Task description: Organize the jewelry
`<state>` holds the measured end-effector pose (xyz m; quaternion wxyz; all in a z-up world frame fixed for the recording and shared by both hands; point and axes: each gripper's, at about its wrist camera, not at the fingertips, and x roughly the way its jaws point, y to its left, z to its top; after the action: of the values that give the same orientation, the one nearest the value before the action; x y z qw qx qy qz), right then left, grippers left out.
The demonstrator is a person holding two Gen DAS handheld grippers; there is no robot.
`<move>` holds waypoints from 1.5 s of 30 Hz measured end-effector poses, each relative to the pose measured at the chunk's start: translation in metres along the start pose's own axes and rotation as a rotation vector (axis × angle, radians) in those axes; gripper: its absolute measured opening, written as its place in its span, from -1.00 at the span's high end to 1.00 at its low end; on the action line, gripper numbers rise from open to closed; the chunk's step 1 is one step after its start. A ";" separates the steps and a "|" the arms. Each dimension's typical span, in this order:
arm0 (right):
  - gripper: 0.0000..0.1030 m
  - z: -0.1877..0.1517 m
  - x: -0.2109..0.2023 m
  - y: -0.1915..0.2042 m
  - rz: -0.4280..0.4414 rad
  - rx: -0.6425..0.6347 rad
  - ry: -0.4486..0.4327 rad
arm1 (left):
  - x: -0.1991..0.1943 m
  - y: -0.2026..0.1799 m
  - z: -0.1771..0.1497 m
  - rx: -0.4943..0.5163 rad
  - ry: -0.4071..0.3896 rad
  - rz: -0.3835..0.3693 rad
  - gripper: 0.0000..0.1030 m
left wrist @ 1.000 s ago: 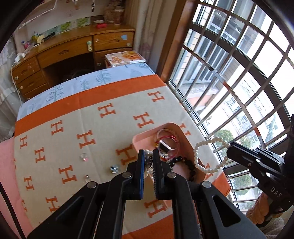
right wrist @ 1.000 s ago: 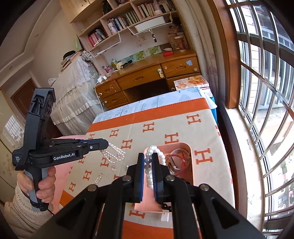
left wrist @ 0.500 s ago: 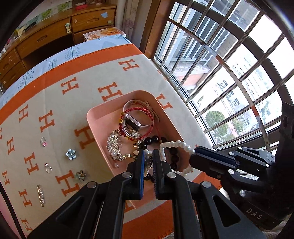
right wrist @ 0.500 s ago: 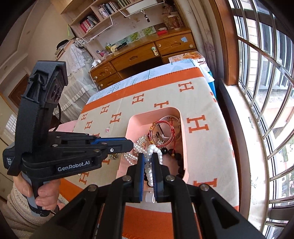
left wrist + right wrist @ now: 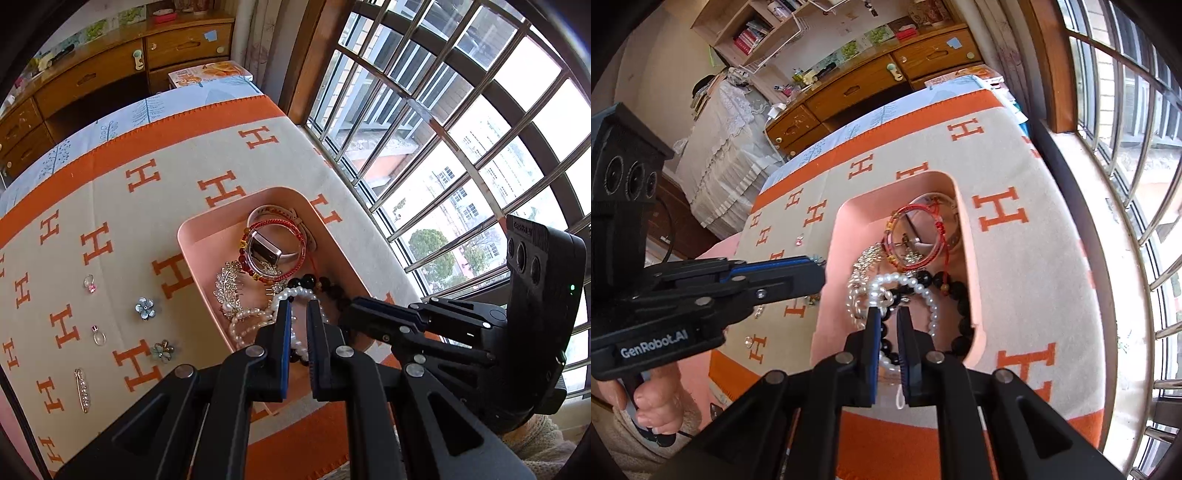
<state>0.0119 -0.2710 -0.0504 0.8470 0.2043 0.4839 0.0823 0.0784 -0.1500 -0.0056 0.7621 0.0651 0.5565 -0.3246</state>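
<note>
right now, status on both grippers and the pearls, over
Left gripper shut on pearl strand. Right gripper shut on pearl bracelet. Both pieces down in pink tray, over black bead bracelet. Nothing blocking.

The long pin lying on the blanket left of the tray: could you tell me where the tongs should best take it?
Grip the long pin across its narrow width at mid-length, coming from straight above. It lies flat on the blanket, well apart from the flower brooch, so the tongs would likely fit either side; its slim bar offers little else to pinch.
</note>
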 end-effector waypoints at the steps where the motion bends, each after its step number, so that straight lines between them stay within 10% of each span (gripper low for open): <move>1: 0.82 0.000 -0.003 -0.002 -0.004 0.008 -0.010 | -0.001 -0.001 0.000 0.003 -0.002 -0.003 0.88; 11: 0.82 -0.006 -0.013 -0.004 -0.002 0.013 -0.032 | -0.003 -0.013 -0.004 0.043 -0.022 0.008 0.88; 18: 0.82 -0.013 -0.009 0.009 0.021 -0.033 -0.028 | -0.013 -0.004 -0.027 0.049 -0.117 0.146 -0.06; 24: 0.82 -0.018 0.000 0.024 0.018 -0.083 -0.005 | -0.017 0.022 -0.064 -0.027 -0.161 0.222 -0.28; 34: 0.82 -0.023 0.014 0.075 0.039 -0.191 0.027 | -0.049 0.105 -0.132 -0.158 -0.198 0.475 -0.47; 43: 0.82 -0.023 0.047 0.131 0.044 -0.297 0.099 | -0.057 0.178 -0.172 -0.295 -0.157 0.493 -0.47; 45: 0.54 -0.021 0.055 0.140 0.028 -0.314 0.112 | -0.056 0.184 -0.174 -0.287 -0.153 0.488 -0.47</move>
<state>0.0303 -0.1207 -0.0437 0.8391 0.0714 0.5085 0.1798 0.0328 0.0976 -0.0688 0.8588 0.0640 0.5055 -0.0537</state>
